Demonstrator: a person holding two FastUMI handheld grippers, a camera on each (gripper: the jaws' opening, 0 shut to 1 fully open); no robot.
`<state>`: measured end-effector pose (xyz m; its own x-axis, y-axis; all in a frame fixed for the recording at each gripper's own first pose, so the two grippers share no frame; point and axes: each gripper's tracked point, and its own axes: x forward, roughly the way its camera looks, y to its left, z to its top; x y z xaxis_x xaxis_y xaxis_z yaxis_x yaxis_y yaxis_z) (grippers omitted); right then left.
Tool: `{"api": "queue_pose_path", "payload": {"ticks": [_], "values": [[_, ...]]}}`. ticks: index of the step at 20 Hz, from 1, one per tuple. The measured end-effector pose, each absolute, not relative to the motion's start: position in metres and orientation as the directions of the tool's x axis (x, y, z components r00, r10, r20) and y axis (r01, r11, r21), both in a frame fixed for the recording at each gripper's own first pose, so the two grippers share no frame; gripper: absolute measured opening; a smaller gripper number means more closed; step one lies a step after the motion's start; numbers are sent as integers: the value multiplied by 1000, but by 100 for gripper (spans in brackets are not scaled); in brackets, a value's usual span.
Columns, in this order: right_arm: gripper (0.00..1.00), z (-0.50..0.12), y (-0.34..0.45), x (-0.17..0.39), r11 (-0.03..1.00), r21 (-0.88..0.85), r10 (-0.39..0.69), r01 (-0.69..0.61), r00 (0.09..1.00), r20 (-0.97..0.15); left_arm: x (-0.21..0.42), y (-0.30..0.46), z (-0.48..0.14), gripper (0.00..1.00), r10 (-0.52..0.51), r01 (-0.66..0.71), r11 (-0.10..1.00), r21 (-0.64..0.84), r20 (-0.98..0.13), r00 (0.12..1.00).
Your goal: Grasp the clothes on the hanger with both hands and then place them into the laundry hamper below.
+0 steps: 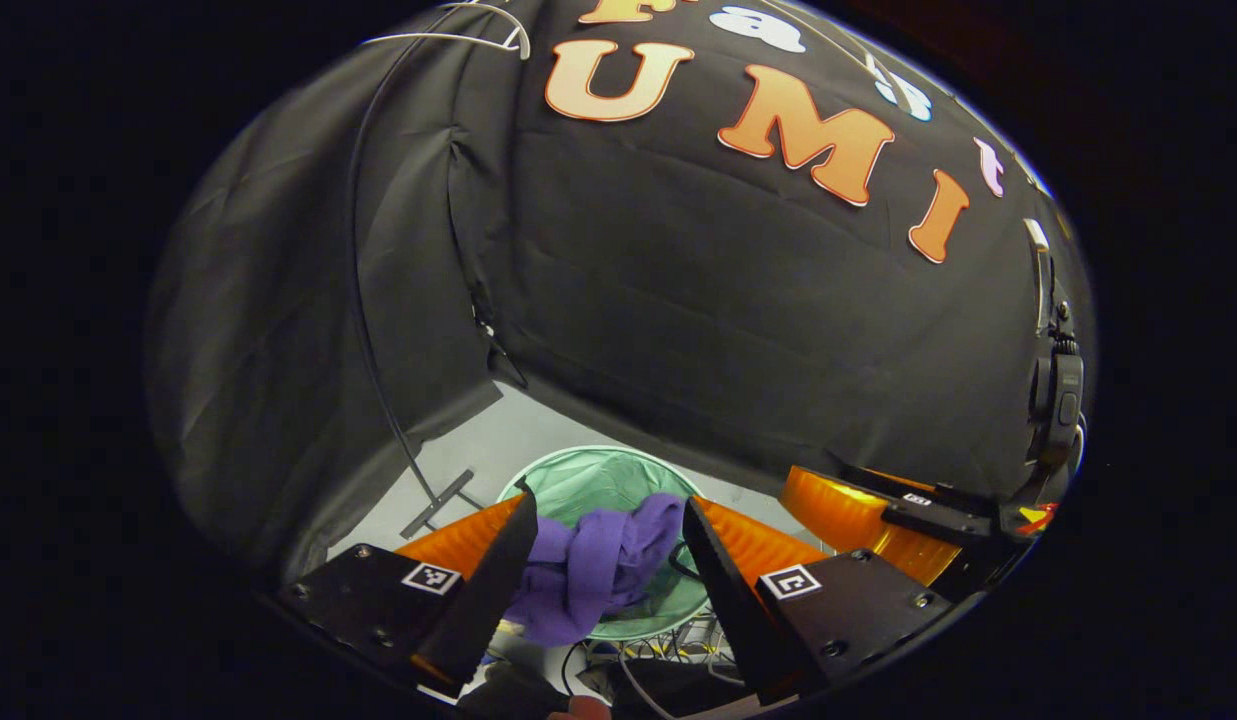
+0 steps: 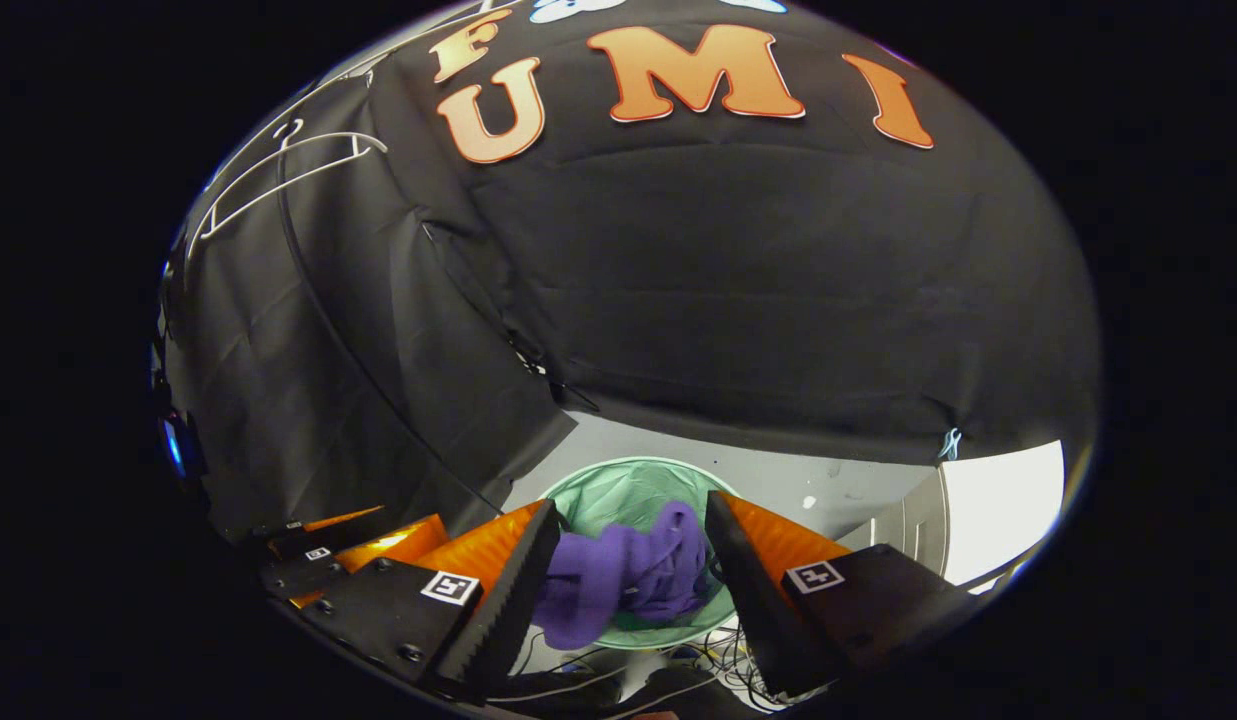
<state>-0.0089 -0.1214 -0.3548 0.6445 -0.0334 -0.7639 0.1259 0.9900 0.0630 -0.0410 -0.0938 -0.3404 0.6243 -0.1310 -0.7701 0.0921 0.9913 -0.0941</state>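
Step in hand: the drop into the hamper, at or just past release.

Purple clothes (image 1: 598,570) lie bunched over the near rim of the green mesh laundry hamper (image 1: 598,475), partly inside and partly draped over the edge toward the cameras. Same layout in the right gripper view: clothes (image 2: 628,580) on the hamper (image 2: 628,480) rim. White hanger (image 2: 278,170) hangs bare, high on the booth wall.

Left hand-held gripper (image 1: 606,560): jaws wide apart, above the hamper, straddling the garment in view. Right hand-held gripper (image 2: 633,575): likewise spread wide. Neither appears to pinch cloth, though the fisheye view does not settle whether a finger tip brushes the fabric.

Judgement: task nearly done. The overhanging part could slide out. The next move likely calls for nudging or re-gripping that fold, lifting it clear of the rim and letting it go deeper over the hamper's centre.
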Motion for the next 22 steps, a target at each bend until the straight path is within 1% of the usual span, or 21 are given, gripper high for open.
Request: {"api": "queue_pose_path", "payload": {"ticks": [9, 11, 15, 18, 22], "values": [[96, -337, -112, -11, 996, 28, -42, 91, 685, -727, -38, -102, -311, 94, -160, 160, 985, -66, -694, 702], [96, -331, -111, -11, 995, 28, -45, 91, 707, -706, -39, -103, -309, 94, -166, 173, 983, -59, -687, 707], [96, -329, -112, -12, 994, 35, -50, 104, 713, -699, -42, -106, -310, 94, -168, 184, 982, -52, -694, 700], [96, -324, -114, -11, 993, 31, -63, 116, 723, -688, -36, -103, -300, 94, -163, 184, 982, -40, -673, 721], [96, -297, -119, -1, 992, 17, -88, 126, 777, -624, -26, -98, -278, 94, -157, 193, 981, -10, -624, 766]]}}
